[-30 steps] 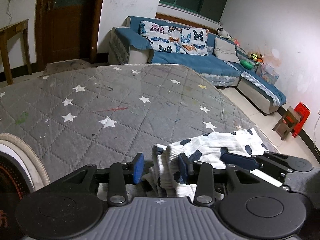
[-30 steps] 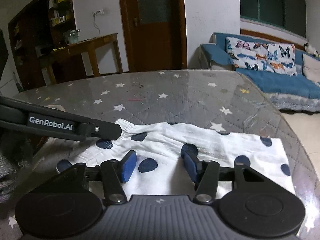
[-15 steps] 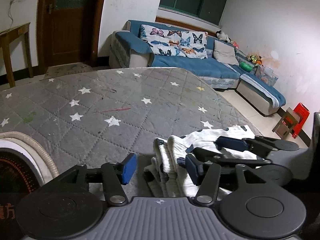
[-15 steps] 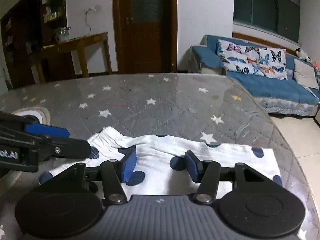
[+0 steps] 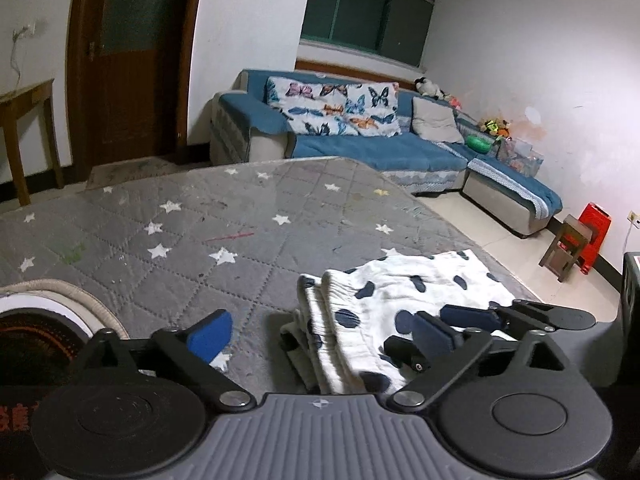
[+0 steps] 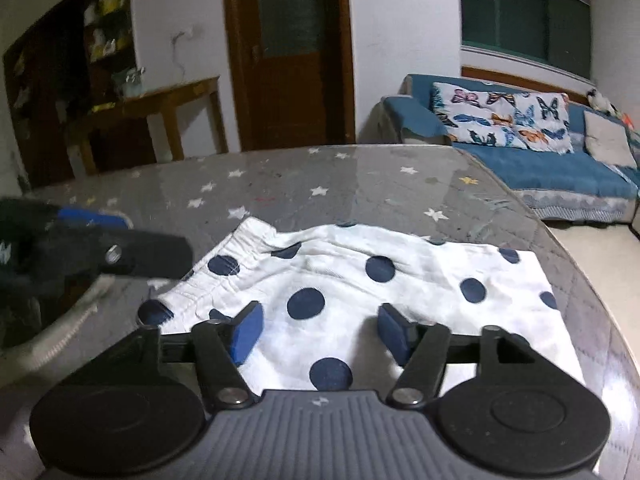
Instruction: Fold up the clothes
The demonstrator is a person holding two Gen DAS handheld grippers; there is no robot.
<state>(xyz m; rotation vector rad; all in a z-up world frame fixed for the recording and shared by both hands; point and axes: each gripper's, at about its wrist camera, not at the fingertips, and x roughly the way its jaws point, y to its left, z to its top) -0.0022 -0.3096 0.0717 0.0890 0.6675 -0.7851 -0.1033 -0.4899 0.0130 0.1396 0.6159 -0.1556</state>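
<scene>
Lying beneath right claw (image 6: 318, 330), folded spotted garment (image 6: 360, 280)

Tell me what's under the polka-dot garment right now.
The polka-dot garment lies on the grey star-patterned mat. Its own folded layers show at the waistband edge; anything beneath is covered.

From the left wrist view, the grey quilted star-printed table cover (image 5: 192, 240) lies bare from 10 to 1 o'clock, open for passage. The folded white garment with navy dots (image 5: 384, 300) fills 2 to 4 o'clock, with the wide-open right gripper (image 5: 456, 320) over it. A round rope-rimmed basket (image 5: 60, 292) blocks 9 o'clock. The blue sofa (image 5: 360, 148) stands well beyond the far edge.
</scene>
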